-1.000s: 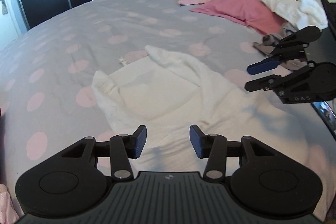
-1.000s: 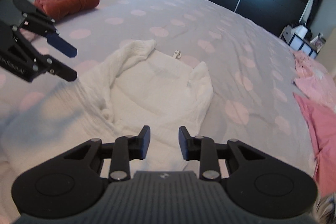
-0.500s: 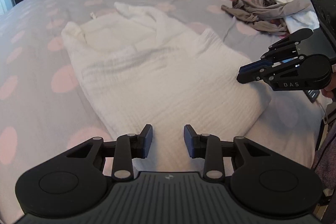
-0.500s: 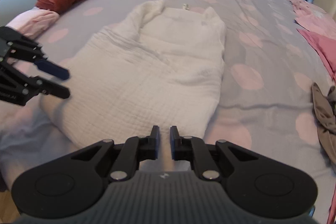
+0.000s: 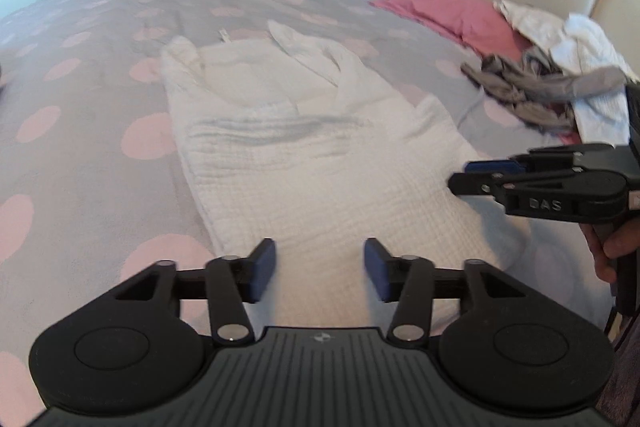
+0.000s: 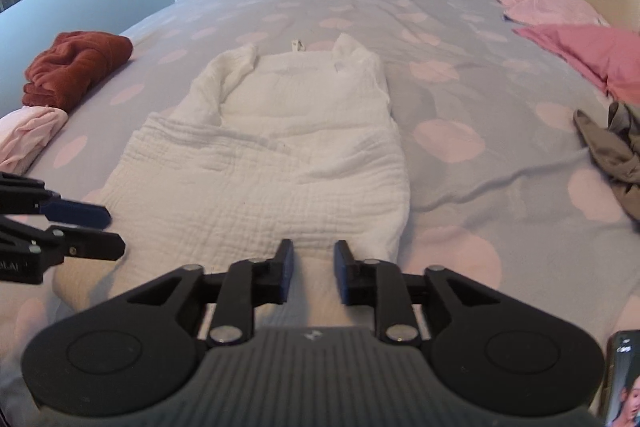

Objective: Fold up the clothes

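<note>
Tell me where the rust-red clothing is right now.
In the right wrist view, the rust-red clothing sits at the bed's far left edge, just behind a pale pink garment, left of the white garment.

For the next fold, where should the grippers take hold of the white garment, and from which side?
Probably at the two near hem corners of the white garment, approached from the near bed edge. It lies flat, sleeves folded in, collar far away. The left gripper and right gripper, jaws just opened with nothing between them, hover over that hem, so each could pinch a corner and carry it toward the collar.

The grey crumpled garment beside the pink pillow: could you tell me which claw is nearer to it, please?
Right. The right claw hovers just short of the grey crumpled garment; the left claw sits farther away, across the white garment's hem.
</note>
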`<state>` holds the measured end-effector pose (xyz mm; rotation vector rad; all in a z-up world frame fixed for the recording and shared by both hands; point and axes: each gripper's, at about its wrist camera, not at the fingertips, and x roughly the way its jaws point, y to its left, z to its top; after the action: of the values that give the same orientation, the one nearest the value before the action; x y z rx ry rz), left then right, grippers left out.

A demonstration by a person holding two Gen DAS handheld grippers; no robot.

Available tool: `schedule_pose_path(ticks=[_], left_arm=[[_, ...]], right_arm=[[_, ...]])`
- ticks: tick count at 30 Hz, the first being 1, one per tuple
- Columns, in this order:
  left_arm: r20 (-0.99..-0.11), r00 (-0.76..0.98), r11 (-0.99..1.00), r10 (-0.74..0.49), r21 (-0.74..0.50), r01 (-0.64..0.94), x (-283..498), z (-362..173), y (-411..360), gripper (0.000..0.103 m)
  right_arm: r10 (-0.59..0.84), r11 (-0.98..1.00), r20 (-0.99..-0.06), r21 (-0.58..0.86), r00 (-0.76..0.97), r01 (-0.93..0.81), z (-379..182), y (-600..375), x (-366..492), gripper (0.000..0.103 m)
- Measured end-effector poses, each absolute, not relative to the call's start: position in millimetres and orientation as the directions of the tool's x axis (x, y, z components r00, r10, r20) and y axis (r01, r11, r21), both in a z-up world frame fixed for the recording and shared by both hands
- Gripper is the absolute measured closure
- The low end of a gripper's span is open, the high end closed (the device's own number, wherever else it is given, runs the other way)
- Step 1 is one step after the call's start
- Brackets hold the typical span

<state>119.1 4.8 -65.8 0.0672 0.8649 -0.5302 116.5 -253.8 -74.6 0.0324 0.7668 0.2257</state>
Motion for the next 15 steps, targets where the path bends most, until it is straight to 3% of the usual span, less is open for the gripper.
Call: schedule_pose_path(ticks=[3, 6, 15], left_arm=[[-0.721, 0.556, 0.891, -0.414, -0.197, 0.409, 113.7, -63.2, 18.4, 0.046], [-0.723, 0.553, 0.905, -0.414, -0.264, 0.333, 113.4, -67.5, 32.9, 0.044], [-0.756, 0.432, 0.870, -0.492, -0.435, 0.230, 125.1, -105.7, 54.1, 0.044]], right_arm=[[0.216, 0.976, -0.665, 0.145, 0.715, -0.161, -61.8, -267.7, 107.2, 0.069], [0.213, 0.976, -0.683, 0.182, 0.698, -0.119, -58.9, -285.2, 103.4, 0.057], [0.289, 0.942, -0.763, 0.335, 0.578, -0.029, -89.6, -318.6, 107.9, 0.056]])
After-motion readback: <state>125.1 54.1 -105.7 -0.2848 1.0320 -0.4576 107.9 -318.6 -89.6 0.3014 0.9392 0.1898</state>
